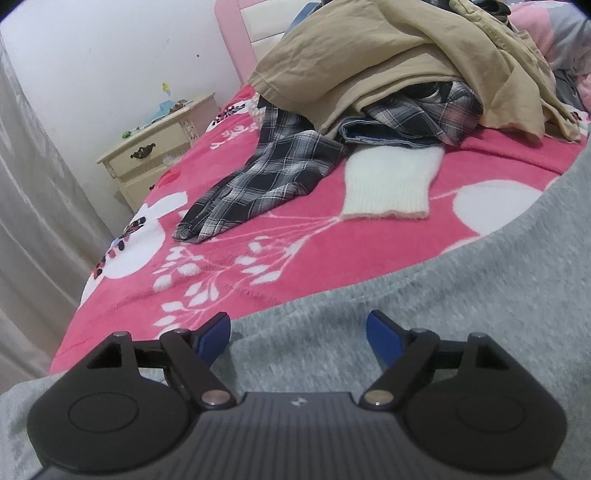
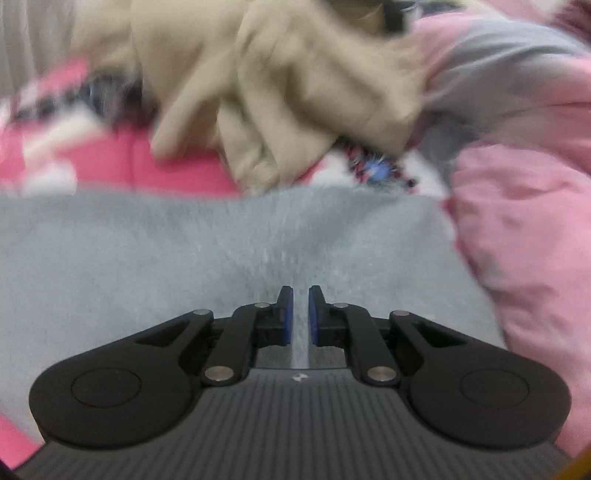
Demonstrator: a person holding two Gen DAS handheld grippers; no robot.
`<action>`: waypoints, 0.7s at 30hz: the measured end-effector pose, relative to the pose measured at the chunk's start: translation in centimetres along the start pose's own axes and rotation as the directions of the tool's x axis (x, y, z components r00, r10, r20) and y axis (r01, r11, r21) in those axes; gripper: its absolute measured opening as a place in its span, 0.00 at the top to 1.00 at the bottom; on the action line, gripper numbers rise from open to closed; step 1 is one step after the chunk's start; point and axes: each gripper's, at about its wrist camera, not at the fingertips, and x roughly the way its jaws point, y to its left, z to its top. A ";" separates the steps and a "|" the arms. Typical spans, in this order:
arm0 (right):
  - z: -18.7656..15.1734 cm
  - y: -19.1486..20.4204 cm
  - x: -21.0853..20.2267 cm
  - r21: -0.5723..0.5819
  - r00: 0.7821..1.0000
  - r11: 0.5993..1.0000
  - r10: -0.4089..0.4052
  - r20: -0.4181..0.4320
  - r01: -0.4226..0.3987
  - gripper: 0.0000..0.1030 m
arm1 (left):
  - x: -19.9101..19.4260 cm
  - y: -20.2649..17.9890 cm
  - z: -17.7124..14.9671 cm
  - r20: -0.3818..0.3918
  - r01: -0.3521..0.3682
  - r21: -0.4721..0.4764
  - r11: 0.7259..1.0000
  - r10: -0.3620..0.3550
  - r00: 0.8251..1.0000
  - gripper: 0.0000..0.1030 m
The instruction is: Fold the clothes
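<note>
Grey sweatshirt (image 1: 424, 314) is lying flat on the pink bedspread (image 1: 332, 236), directly under both tongs. Left gripper (image 1: 299, 332) is hovering with jaws wide apart, empty; right gripper (image 2: 301, 314) is nearly closed, apparently pinching no fabric.

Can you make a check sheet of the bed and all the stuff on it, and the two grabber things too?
Surface: pink flowered blanket on the bed.
Job's things: grey garment spread flat under both grippers; tan clothes heaped on plaid cloth; white knit lying flat.
Clutter: pink and grey bedding beside the garment.
Grippers: left gripper open over the grey garment, holding nothing; right gripper shut, whether it pinches cloth is unclear.
Cables: nothing seen.
Surroundings: cream nightstand, curtain, pink headboard.
</note>
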 end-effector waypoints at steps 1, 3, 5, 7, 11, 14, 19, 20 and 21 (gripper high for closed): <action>0.2 -1.2 1.5 0.015 1.000 1.000 -0.022 -0.001 0.022 0.95 | 0.0 0.0 0.0 0.002 0.002 -0.003 1.000 -0.002 1.000 0.20; 1.1 -4.7 3.1 0.118 0.980 0.973 -0.196 -0.030 0.198 0.95 | 0.1 0.1 -0.1 0.004 0.004 -0.008 1.000 -0.004 1.000 0.20; 1.8 -6.7 3.2 0.168 0.961 0.946 -0.271 -0.051 0.275 0.92 | 0.2 0.1 -0.1 0.005 0.006 -0.012 1.000 -0.006 1.000 0.19; 2.3 -7.3 2.8 0.195 0.962 0.942 -0.271 -0.034 0.273 0.92 | 0.2 0.2 -0.1 0.008 0.010 -0.019 1.000 -0.009 1.000 0.19; 2.7 -4.5 4.2 0.153 0.997 0.986 -0.074 0.029 0.069 0.94 | 0.4 0.4 -0.3 0.013 0.019 -0.040 0.999 -0.019 1.000 0.18; 2.6 -5.6 7.0 0.165 0.951 0.938 -0.290 -0.105 0.304 0.94 | 0.3 0.6 -0.4 0.024 0.024 -0.044 0.999 -0.023 0.999 0.18; 1.7 -5.4 0.2 0.193 0.928 0.908 -0.361 -0.097 0.373 0.92 | 0.6 0.6 -0.1 0.042 0.028 -0.052 0.998 -0.026 0.999 0.17; 1.3 -4.0 -2.1 0.147 0.931 0.920 -0.357 -0.072 0.364 0.92 | 0.6 0.6 0.0 0.044 0.025 -0.058 0.998 -0.022 0.999 0.18; 0.8 -2.7 -4.6 0.106 0.938 0.932 -0.343 -0.042 0.346 0.91 | 0.5 0.5 0.1 0.047 0.019 -0.064 0.998 -0.017 0.999 0.18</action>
